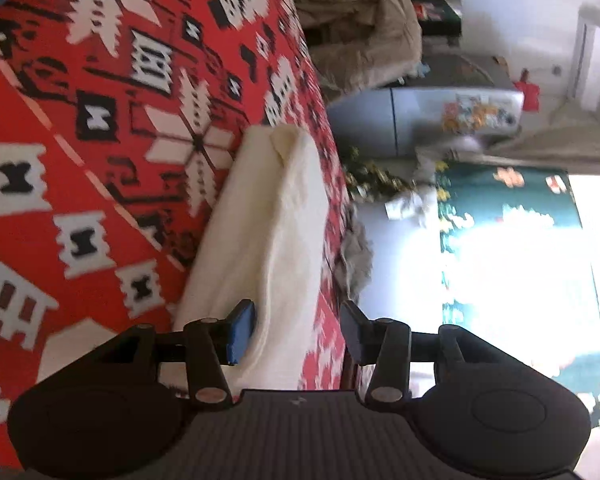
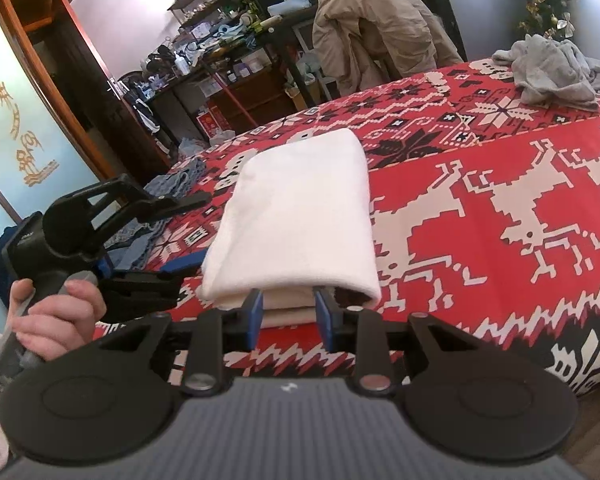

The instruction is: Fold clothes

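Folded white garment (image 2: 296, 220) lies well apart from grey clothes (image 2: 552, 72).

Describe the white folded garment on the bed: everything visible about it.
The white folded garment looks like soft, thick fleece or knit, plain cream-white with no print. It is folded into a stacked, roughly rectangular bundle with rounded folded edges, its layers showing at the near end. It lies flat on the red patterned bedspread. The right gripper straddles its lower layers at the near end. The left gripper stands open at one side, one blue pad against the cloth.
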Demonstrator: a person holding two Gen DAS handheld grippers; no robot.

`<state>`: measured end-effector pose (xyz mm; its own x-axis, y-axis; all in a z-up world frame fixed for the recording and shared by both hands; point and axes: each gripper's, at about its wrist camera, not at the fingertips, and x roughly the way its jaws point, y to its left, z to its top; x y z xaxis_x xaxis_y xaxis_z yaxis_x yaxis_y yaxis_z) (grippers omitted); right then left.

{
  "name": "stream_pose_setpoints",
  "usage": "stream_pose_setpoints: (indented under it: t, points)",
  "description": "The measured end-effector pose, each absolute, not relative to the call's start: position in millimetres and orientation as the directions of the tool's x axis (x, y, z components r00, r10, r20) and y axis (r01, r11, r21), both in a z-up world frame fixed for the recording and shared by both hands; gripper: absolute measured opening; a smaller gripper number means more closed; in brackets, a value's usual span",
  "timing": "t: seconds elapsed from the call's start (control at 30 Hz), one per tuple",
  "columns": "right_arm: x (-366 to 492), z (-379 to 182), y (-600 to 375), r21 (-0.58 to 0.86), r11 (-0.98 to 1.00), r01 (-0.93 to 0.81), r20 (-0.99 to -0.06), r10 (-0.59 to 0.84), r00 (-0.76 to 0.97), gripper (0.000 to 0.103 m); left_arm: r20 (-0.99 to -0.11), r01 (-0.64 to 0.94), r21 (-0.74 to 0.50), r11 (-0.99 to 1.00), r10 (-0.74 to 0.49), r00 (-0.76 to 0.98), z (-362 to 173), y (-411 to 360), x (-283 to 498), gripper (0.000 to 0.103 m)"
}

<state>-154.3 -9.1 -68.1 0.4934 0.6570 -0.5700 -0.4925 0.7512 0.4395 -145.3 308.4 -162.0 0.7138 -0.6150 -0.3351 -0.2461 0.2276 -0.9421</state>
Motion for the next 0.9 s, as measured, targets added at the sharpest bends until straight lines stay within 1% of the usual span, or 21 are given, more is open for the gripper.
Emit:
stream_pose_setpoints:
  t: [0.07, 0.17, 0.23, 0.3, 0.37, 0.43, 0.47, 0.5, 0.53, 0.57, 0.6, 0.67, 0.73, 0.83, 0.9]
  points:
    - [-154.6, -68.5, -8.8, 0.438, 0.751, -0.494, -0.57, 0.657, 0.493, 0.032, -0.339, -0.243, -0.941, 0.237, -0.628, 0.701, -161.8, 307.0, -147.9, 0.047]
    - [-154.1, -70.7, -8.0, 0.442, 0.752, -0.489, -0.575, 0.656, 0.489, 0.033, -0.373, -0.256, -0.928, 0.272, -0.634, 0.678, -162.5, 304.8, -146.7, 0.048]
    - [-154.0, -71.6, -7.9, 0.452, 0.751, -0.481, -0.576, 0.657, 0.486, 0.034, -0.407, -0.275, -0.913, 0.303, -0.608, 0.682, -163.5, 304.0, -144.5, 0.048]
    - [-154.3, -71.6, -8.7, 0.468, 0.747, -0.472, -0.569, 0.664, 0.485, 0.035, -0.388, -0.275, -0.921, 0.275, -0.617, 0.684, -166.6, 303.0, -140.7, 0.048]
    - [-155.6, -71.6, -7.5, 0.467, 0.745, -0.475, -0.568, 0.665, 0.485, 0.035, -0.39, -0.262, -0.92, 0.291, -0.62, 0.681, -164.8, 299.6, -138.2, 0.048]
    - [-157.8, -71.0, -4.1, 0.462, 0.736, -0.494, -0.561, 0.674, 0.48, 0.035, -0.418, -0.255, -0.906, 0.338, -0.612, 0.672, -161.2, 294.3, -138.4, 0.041]
    - [-158.9, -70.8, -2.4, 0.459, 0.731, -0.504, -0.558, 0.679, 0.477, 0.035, -0.438, -0.256, -0.894, 0.367, -0.604, 0.665, -159.3, 291.6, -139.3, 0.032]
    - [-159.8, -70.2, 0.9, 0.452, 0.728, -0.515, -0.557, 0.682, 0.475, 0.035, -0.457, -0.256, -0.883, 0.394, -0.596, 0.66, -157.4, 289.1, -140.3, 0.026]
    - [-160.6, -69.7, 4.4, 0.445, 0.725, -0.526, -0.555, 0.684, 0.473, 0.034, -0.464, -0.256, -0.879, 0.403, -0.593, 0.658, -156.4, 288.9, -142.0, 0.024]
    - [-160.9, -69.6, 8.5, 0.437, 0.723, -0.535, -0.556, 0.685, 0.471, 0.034, -0.471, -0.257, -0.874, 0.412, -0.59, 0.656, -155.4, 288.7, -143.7, 0.02]
    - [-161.1, -69.7, 13.0, 0.431, 0.722, -0.541, -0.557, 0.685, 0.47, 0.034, -0.479, -0.257, -0.869, 0.423, -0.586, 0.654, -154.4, 288.5, -145.4, 0.013]
    - [-161.3, -70.3, 22.1, 0.421, 0.718, -0.554, -0.558, 0.687, 0.467, 0.034, -0.519, -0.268, -0.84, 0.472, -0.554, 0.651, -152.4, 287.4, -148.8, 0.005]
    - [-161.1, -71.2, 31.3, 0.415, 0.713, -0.565, -0.557, 0.69, 0.462, 0.033, -0.53, -0.275, -0.83, 0.486, -0.529, 0.663, -150.2, 288.2, -152.3, 0.004]
    - [-158.2, -73.4, 41.7, 0.403, 0.722, -0.563, -0.563, 0.68, 0.469, 0.028, -0.511, -0.258, -0.837, 0.483, -0.52, 0.684, -142.1, 292.8, -163.3, 0.004]
    - [-154.9, -74.1, 39.9, 0.447, 0.711, -0.543, -0.549, 0.697, 0.461, 0.028, -0.502, -0.269, -0.85, 0.452, -0.544, 0.672, -144.6, 295.5, -169.1, 0.004]
